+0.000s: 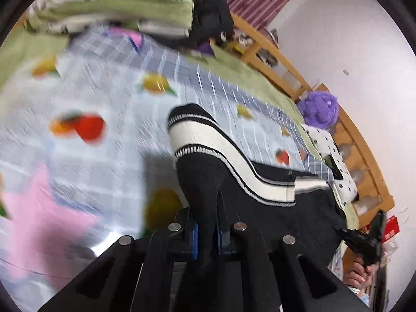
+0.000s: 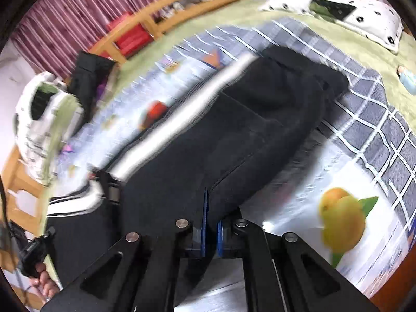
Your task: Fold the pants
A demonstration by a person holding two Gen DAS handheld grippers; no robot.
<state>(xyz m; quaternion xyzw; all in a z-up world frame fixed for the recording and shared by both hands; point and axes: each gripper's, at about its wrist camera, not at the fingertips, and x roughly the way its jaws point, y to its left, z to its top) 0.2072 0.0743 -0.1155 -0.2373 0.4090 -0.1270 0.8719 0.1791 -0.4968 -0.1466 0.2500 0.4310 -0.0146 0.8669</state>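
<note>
Closest to each camera, the left gripper (image 1: 208,230) and right gripper (image 2: 211,230) each pinch a bunch of black cloth between blue pads, jaws clenched on it. The black pants (image 2: 234,135), with a white side stripe, stretch away from both grippers over a fruit-print bedspread (image 1: 109,98). Farther off lie a spotted pillow (image 2: 364,10) and a wooden bed frame (image 1: 280,54).

Left gripper (image 1: 208,236): jaws clamped narrow on pants (image 1: 234,182), fabric pinched between blue pads (image 1: 195,241). Right gripper (image 2: 211,236): likewise closed on cloth edge. Both hands gripped handles, arms held apart.
</note>
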